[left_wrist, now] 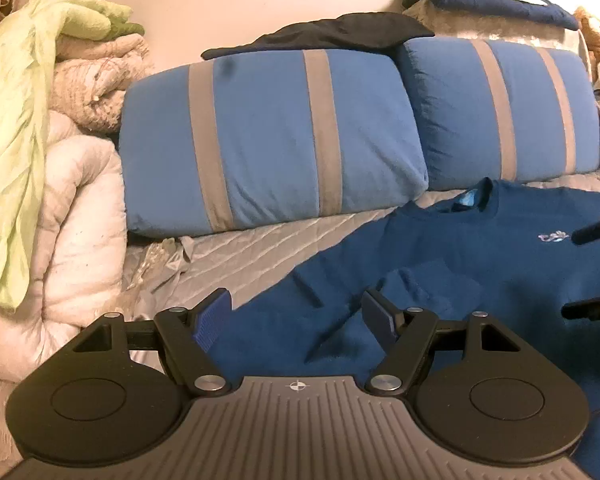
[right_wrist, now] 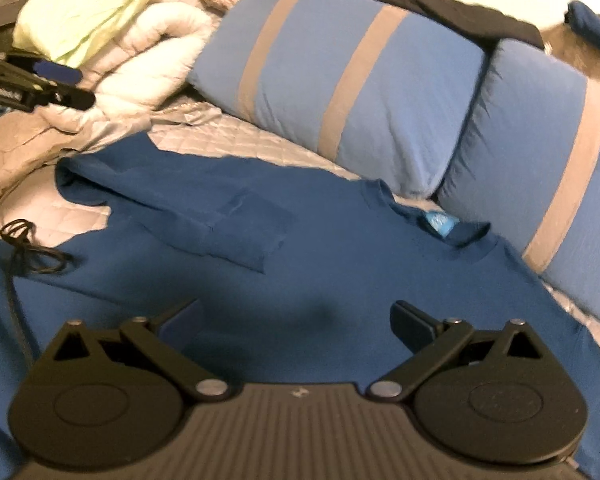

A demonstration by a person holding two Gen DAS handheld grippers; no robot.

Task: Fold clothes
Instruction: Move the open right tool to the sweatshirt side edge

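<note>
The left gripper (left_wrist: 296,320) hangs low over the near edge of a dark blue sweater (left_wrist: 460,264), its blue-padded fingers (left_wrist: 214,320) spread apart with nothing caught between them — only cloth lies below the gap. The right gripper (right_wrist: 298,320) hovers over the body of the same garment, its jaws wide apart too and gripping nothing; its fingers show again at the right edge of the left wrist view, and the left tool appears at the far left of the right wrist view. The sweater lies spread front-up on a pale grey quilted bedspread (left_wrist: 268,248), one sleeve (right_wrist: 204,216) folded inward across the chest so its cuff rests on the body, the neckline (right_wrist: 440,220) with a light blue label turned toward the pillows, and a small pale emblem (left_wrist: 553,237) on the chest. A thin black cable (right_wrist: 24,240) lies looped at the garment's left edge. Just beyond the neckline, two blue pillows with grey stripes (left_wrist: 276,140) lean side by side. Left of them is a heap of white and beige bedding (left_wrist: 80,208) with a light green sheet (left_wrist: 12,128) draped over it. A dark garment (left_wrist: 332,34) lies on top of the pillows — behind that, a plain light wall (left_wrist: 220,0).
</note>
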